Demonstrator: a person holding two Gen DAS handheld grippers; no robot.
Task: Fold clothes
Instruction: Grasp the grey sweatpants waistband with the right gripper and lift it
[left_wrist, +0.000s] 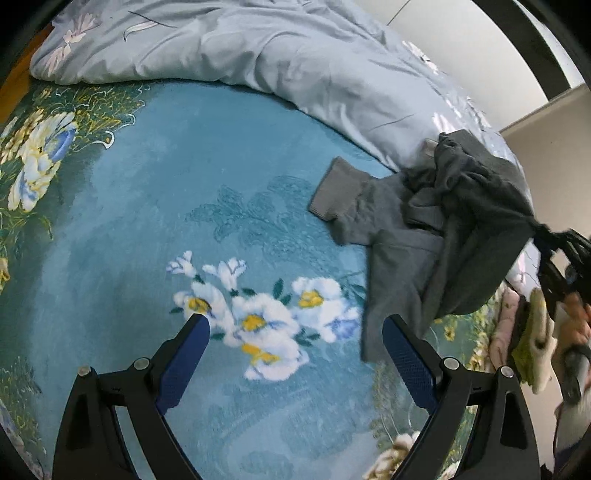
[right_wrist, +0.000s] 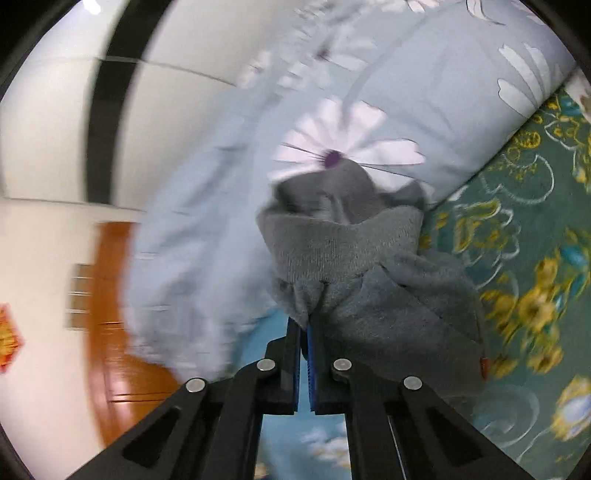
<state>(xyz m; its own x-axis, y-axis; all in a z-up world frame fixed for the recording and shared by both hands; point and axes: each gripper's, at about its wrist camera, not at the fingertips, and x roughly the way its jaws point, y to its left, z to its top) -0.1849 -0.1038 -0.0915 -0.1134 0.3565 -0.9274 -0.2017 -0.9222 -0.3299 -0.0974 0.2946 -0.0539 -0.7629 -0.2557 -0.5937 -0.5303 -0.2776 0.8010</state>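
The grey garment (left_wrist: 424, 236) lies crumpled, not folded, on the teal floral bedspread (left_wrist: 147, 221) beside the pale duvet (left_wrist: 295, 55), one cuff spread flat. The right gripper (right_wrist: 306, 325) is clenched on what is probably its hem, lifting that side. The left gripper (left_wrist: 295, 332) hovers nearby, released. Folding remains.

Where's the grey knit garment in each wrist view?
Left wrist: grey knit garment right of centre, one end on the teal floral blanket, the other lifted toward the right gripper at the right edge.
Right wrist: centre of the picture, bunched and clamped in the right gripper.
Shared landmark: pale blue flower-print duvet behind the garment.
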